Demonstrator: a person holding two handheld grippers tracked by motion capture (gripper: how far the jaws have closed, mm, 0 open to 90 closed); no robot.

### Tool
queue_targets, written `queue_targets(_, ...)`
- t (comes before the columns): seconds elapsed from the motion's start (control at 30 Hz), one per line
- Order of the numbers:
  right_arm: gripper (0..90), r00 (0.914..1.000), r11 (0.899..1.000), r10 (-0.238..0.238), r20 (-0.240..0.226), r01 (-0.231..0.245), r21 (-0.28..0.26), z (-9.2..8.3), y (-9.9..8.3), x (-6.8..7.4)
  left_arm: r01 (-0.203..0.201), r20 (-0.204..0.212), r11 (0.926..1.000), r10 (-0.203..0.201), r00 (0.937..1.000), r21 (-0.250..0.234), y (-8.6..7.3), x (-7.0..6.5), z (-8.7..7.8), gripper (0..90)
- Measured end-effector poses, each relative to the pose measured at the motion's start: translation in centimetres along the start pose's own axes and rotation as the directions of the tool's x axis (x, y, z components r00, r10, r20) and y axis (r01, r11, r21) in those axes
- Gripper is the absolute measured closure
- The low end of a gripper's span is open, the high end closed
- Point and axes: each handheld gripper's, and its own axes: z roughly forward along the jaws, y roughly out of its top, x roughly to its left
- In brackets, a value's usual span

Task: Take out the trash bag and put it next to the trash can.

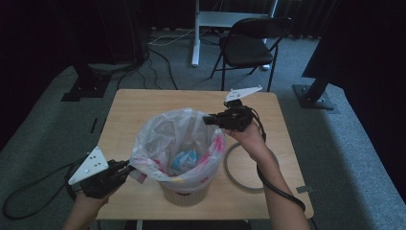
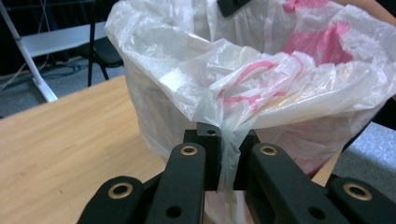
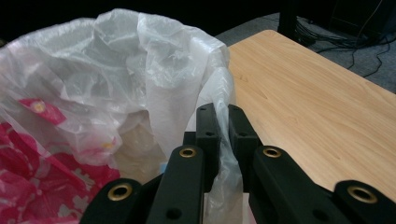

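The left tongs (image 1: 125, 167) and right tongs (image 1: 210, 120) each pinch opposite edges of the bag (image 1: 167, 132), stretched open across the bin (image 1: 184, 194) between them.

The bag (image 1: 179, 139) is translucent white with pink-red printed patches (something pale blue shows inside it), lining a cream bin (image 1: 184, 194). Under the bin, the surface (image 1: 139, 108) is light wood-grain; beside it lies a grey ring (image 1: 239, 167). Both hand-held grippers are black.
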Motion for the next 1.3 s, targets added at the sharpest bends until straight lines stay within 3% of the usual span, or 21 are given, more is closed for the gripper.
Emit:
queue_targets(0.1,89.5,0.9998,1.000,-0.010,0.016,0.010,-0.015,-0.2,0.3,0.2,-0.013,0.003,0.9999,0.013,0.9999,-0.006,1.1,0.1,0.2,87.2)
queue_targets(0.3,89.7,0.9996,0.998,-0.023,-0.018,0.022,-0.051,-0.6,1.3,0.6,-0.025,0.019,0.9991,0.026,0.9995,-0.034,3.4,0.4,0.7,87.2)
queue_targets(0.4,89.7,0.9963,0.996,-0.047,-0.072,0.042,-0.079,-0.8,2.3,1.4,-0.041,0.032,0.9980,0.043,0.9986,-0.048,4.9,0.3,1.3,87.2)
queue_targets(0.47,89.7,0.9951,0.995,-0.053,-0.083,0.046,-0.085,-0.9,2.5,1.7,-0.048,0.035,0.9976,0.050,0.9982,-0.051,5.4,0.2,1.7,87.2)
queue_targets(0.63,89.7,0.9829,0.988,-0.101,-0.154,0.081,-0.134,-1.5,4.1,3.1,-0.064,0.045,0.9964,0.066,0.9968,-0.056,7.4,0.1,3.0,87.1)
queue_targets(0.7,89.7,0.9736,0.984,-0.116,-0.197,0.086,-0.155,-1.8,4.5,3.8,-0.060,0.044,0.9965,0.063,0.9971,-0.058,7.8,0.1,3.5,87.1)
queue_targets(0.77,89.6,0.9563,0.980,-0.128,-0.263,0.082,-0.179,-1.8,4.5,4.5,-0.046,0.061,0.9972,0.049,0.9969,-0.059,7.9,0.0,4.2,87.1)
queue_targets(0.8,89.6,0.9429,0.980,-0.138,-0.303,0.085,-0.181,-1.6,4.2,5.0,-0.046,0.061,0.9971,0.049,0.9969,-0.061,7.9,-0.2,4.5,87.1)
queue_targets(0.9,89.5,0.9153,0.981,-0.153,-0.373,0.096,-0.166,-0.8,3.6,5.8,-0.041,0.081,0.9973,0.045,0.9957,-0.061,7.8,-0.6,5.4,87.1)
queue_targets(0.97,87.9,0.9066,0.983,-0.166,-0.388,0.121,-0.138,-0.2,3.3,6.4,-0.047,0.096,0.9973,0.052,0.9941,-0.056,7.9,-1.0,5.8,87.2)
queue_targets(1.07,73.5,0.8939,0.985,-0.169,-0.415,0.137,-0.105,0.6,3.1,7.0,-0.051,0.091,0.9972,0.056,0.9943,-0.054,8.1,-1.4,6.3,87.1)
queue_targets(1.1,63.6,0.8851,0.983,-0.180,-0.429,0.145,-0.113,0.8,3.0,7.2,-0.051,0.083,0.9971,0.055,0.9950,-0.057,8.1,-1.4,6.3,87.6)
queue_targets(1.17,53.0,0.8636,0.983,-0.183,-0.470,0.146,-0.115,0.9,3.0,7.2,-0.014,0.110,0.9978,0.021,0.9937,-0.065,8.0,-1.0,6.3,87.6)
queue_targets(1.2,50.8,0.8644,0.982,-0.188,-0.466,0.151,-0.116,0.9,3.0,7.2,-0.005,0.106,0.9976,0.012,0.9943,-0.070,8.0,-0.9,6.3,87.6)
queue_targets(1.23,48.6,0.8708,0.982,-0.186,-0.455,0.150,-0.113,0.9,2.9,7.3,0.002,0.103,0.9970,0.006,0.9946,-0.077,8.0,-0.9,6.2,87.6)
queue_targets(1.3,44.7,0.8910,0.983,-0.183,-0.415,0.160,-0.089,1.2,2.7,7.3,0.013,0.111,0.9958,-0.003,0.9938,-0.090,8.2,-0.8,5.9,87.6)
